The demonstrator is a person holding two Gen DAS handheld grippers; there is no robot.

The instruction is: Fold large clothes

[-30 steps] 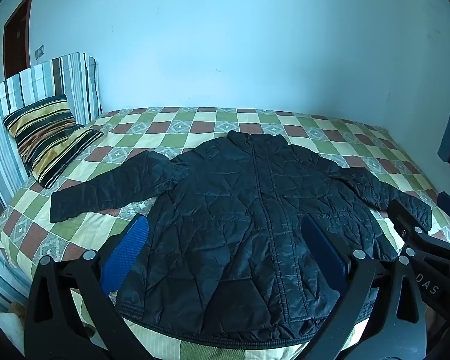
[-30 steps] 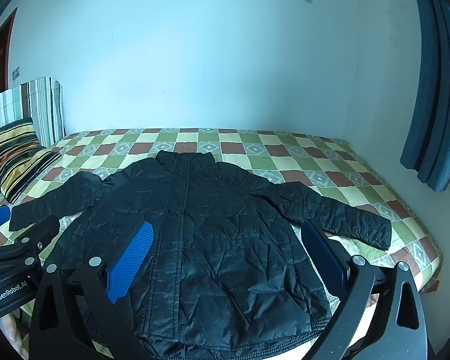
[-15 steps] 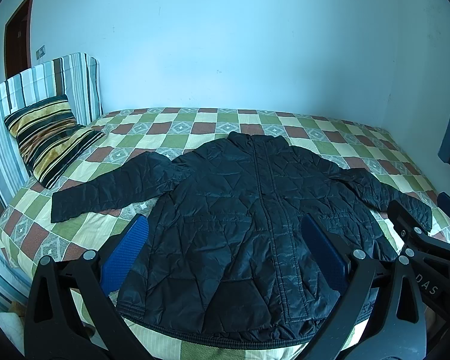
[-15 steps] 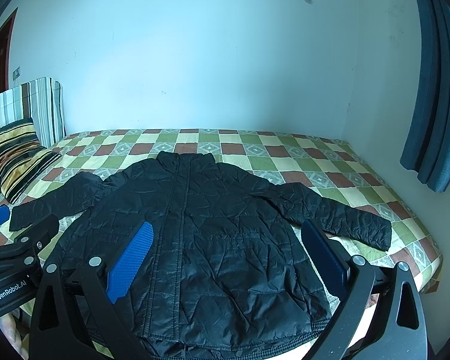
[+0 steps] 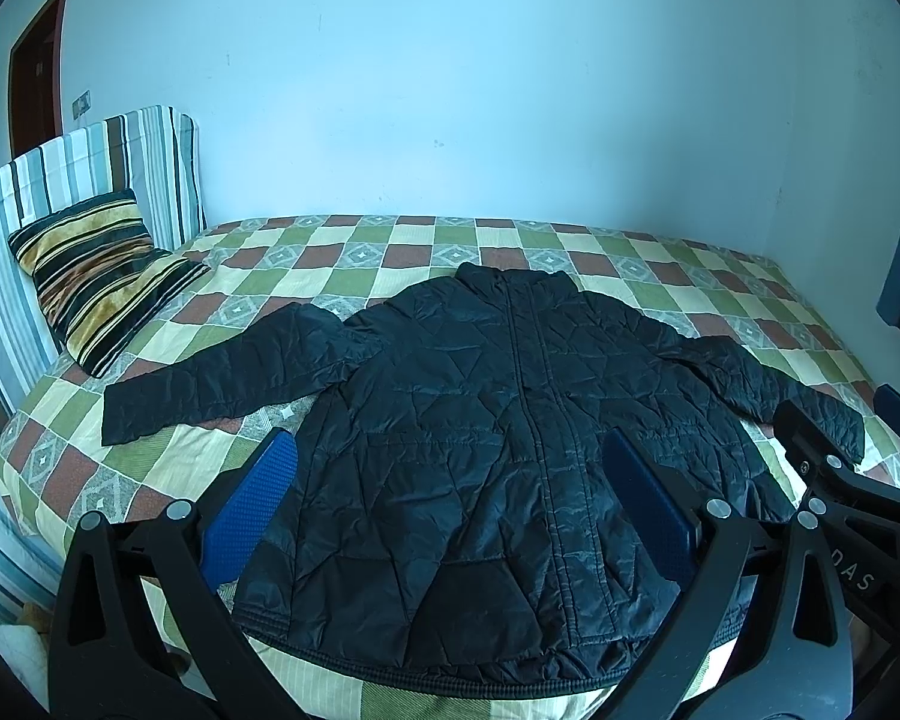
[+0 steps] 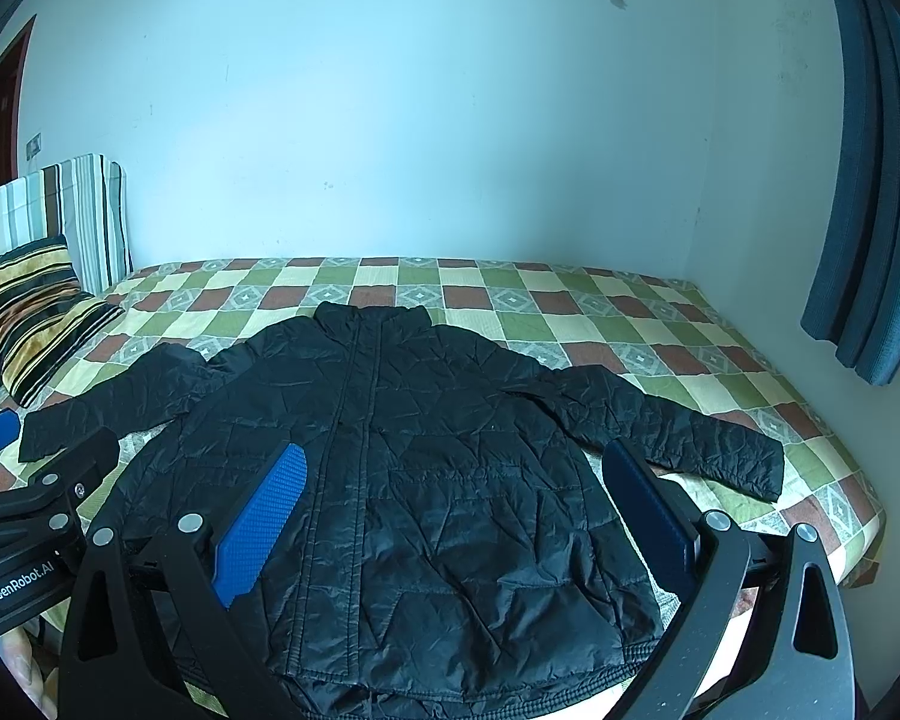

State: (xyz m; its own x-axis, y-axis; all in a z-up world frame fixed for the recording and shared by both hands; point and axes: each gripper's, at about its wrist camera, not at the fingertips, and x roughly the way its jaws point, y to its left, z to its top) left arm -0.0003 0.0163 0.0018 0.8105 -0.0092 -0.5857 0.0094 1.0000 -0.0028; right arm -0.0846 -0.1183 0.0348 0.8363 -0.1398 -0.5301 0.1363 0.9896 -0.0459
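Holding both tools above the near edge of the bed, you have each one spread wide with nothing between its blue pads. Your left gripper (image 5: 450, 510) hangs released over the lower half of the black quilted jacket (image 5: 498, 432), one pad (image 5: 252, 510) at about 8 o'clock over the checked bedspread (image 5: 390, 252) just beside the jacket's side seam, the other at about 4 o'clock over the jacket body. Your right gripper (image 6: 456, 516) is likewise released and empty — its left pad (image 6: 261, 525) sits over the jacket front, its right pad over the spot just below the sleeve.

The jacket lies flat and face up on the bed, zipped closed, collar toward 12 o'clock and hem toward 6 o'clock at the near edge of the mattress. Both sleeves are spread outward: in the left wrist view one sleeve (image 5: 210, 378) runs toward 9 o'clock, and in the right wrist view the other sleeve (image 6: 678, 426) runs toward 3 o'clock, its cuff near the bed's edge.

Each tool shows in the other's view — the right one at 3 o'clock in the left view, the left one at 9 o'clock in the right view. A striped pillow (image 5: 96, 282) leans against the striped headboard (image 5: 90, 168) at 9 to 10 o'clock, well apart from the jacket. A blue curtain (image 6: 870, 210) hangs at 2 o'clock beside the pale wall.
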